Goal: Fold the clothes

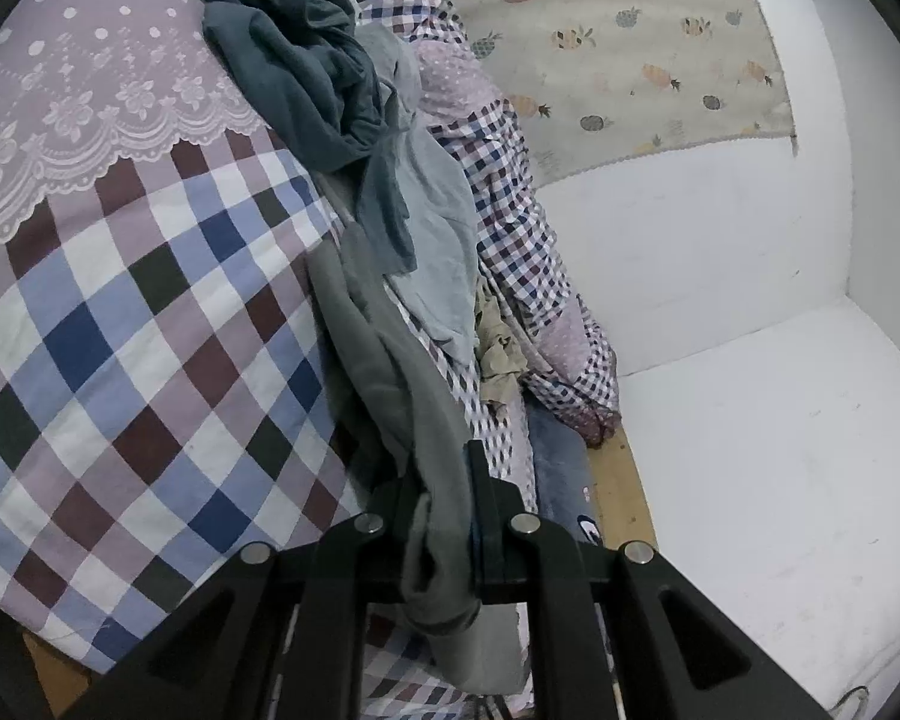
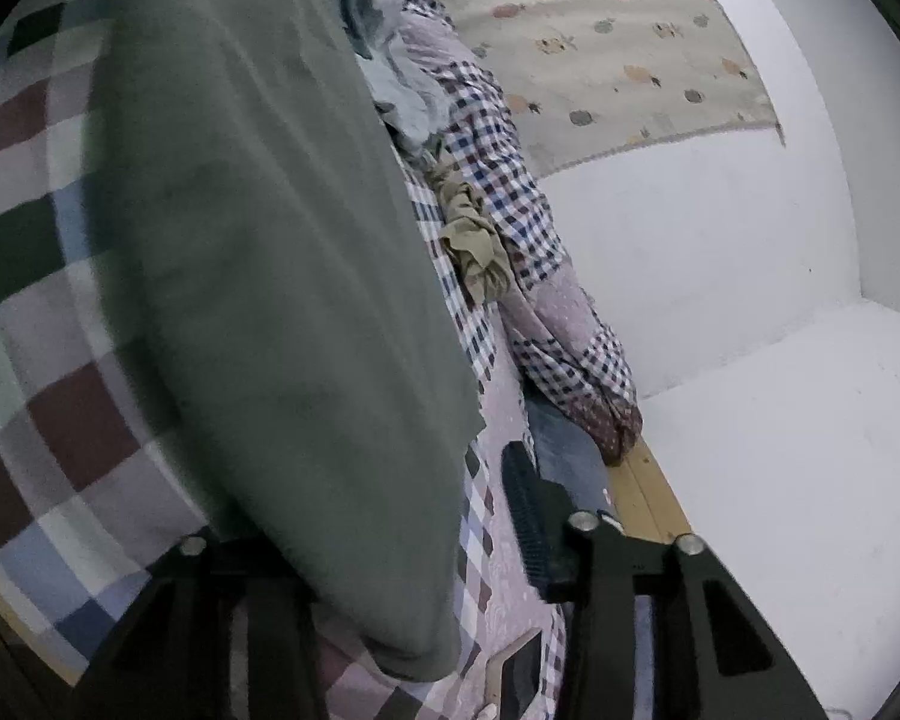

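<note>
Our left gripper (image 1: 450,516) is nearly closed, pinching a bunched fold of the soft grey-green garment (image 1: 390,330), which trails ahead over the checked patchwork quilt (image 1: 150,330). Our right gripper (image 2: 390,540) stands partly open; the same cloth hangs blurred across its left side, and we cannot tell whether the pads press it. Right of both grippers a white wall (image 1: 750,420) closes in past a wooden strip (image 2: 648,498); crumpled clothes (image 1: 306,78) lie ahead.
</note>
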Available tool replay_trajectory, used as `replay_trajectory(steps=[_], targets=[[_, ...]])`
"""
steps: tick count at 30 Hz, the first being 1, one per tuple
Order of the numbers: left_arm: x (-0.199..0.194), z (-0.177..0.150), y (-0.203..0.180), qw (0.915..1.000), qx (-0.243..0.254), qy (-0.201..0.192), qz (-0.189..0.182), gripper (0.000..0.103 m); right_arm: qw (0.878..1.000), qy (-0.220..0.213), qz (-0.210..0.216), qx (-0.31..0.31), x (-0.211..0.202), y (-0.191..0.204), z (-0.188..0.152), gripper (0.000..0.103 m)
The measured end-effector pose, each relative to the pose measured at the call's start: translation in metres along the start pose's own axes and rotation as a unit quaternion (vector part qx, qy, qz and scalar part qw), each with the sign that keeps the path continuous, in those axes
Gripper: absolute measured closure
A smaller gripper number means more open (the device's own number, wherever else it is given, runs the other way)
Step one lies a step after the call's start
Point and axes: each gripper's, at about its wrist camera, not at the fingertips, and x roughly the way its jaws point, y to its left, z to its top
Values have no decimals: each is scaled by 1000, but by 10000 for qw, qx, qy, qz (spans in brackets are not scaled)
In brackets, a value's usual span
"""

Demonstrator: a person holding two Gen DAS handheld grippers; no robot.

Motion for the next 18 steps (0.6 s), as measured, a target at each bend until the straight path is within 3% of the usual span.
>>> replay_trajectory(steps=[2, 5, 18], targets=[[0, 0, 0, 10000, 39, 6, 57, 94, 9999, -64, 6, -125, -5, 4, 1, 86], [-1, 0, 0, 9999, 69, 12, 130, 94, 9999, -70, 108, -108, -6, 4, 1, 97], [-32, 9, -40, 9987, 500, -62, 114, 94, 9977, -410, 472, 246, -46, -74, 16, 100]])
